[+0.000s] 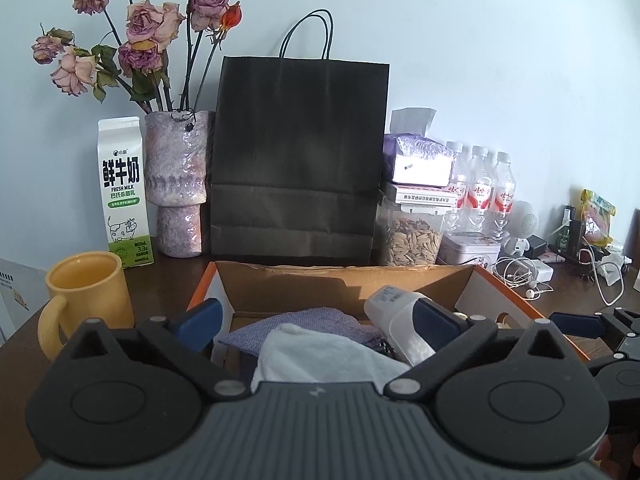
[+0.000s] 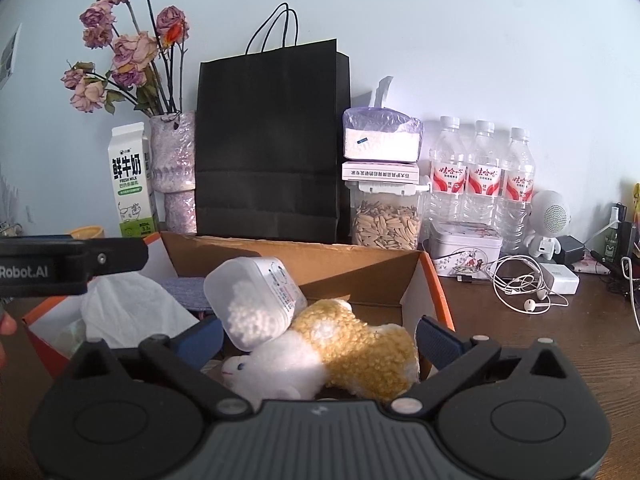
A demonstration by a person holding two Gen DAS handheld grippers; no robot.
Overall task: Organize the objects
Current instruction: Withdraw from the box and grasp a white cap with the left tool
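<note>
The left gripper [image 1: 320,322] stands with its jaws spread wide over the open cardboard box [image 1: 344,280], nothing pinched between its blue ribbed pads [image 1: 206,312]. Under it lie a soft white cloth [image 1: 320,352] and a flat piece of woven lilac fabric [image 1: 304,320]; the translucent plastic tub [image 1: 390,312], rounded at the corners, leans just beside the right pad.

The right gripper [image 2: 320,336] is likewise spread, holding nothing. Between its pads, inside the same box [image 2: 304,260], lies a plush toy [image 2: 340,344] with a fuzzy white head and a nubbly mustard-yellow body, untouched by either pad as far as can be seen. The tub [image 2: 256,300], filled with small white pellets, rests tilted on the toy's back.

The box has plain brown inner walls and an orange outer edge, and sits on a dark wooden table [image 2: 560,340]. Behind it stands a matte black paper bag [image 1: 300,160] with cord handles. Left of that are a glazed, lumpy purple vase [image 1: 178,184] of dried roses, a milk carton [image 1: 124,192] and a smooth yellow mug [image 1: 86,300]. To the right are three clear water bottles [image 2: 484,176], a jar of seeds [image 2: 386,220] and tangled white earphones [image 2: 524,288].
</note>
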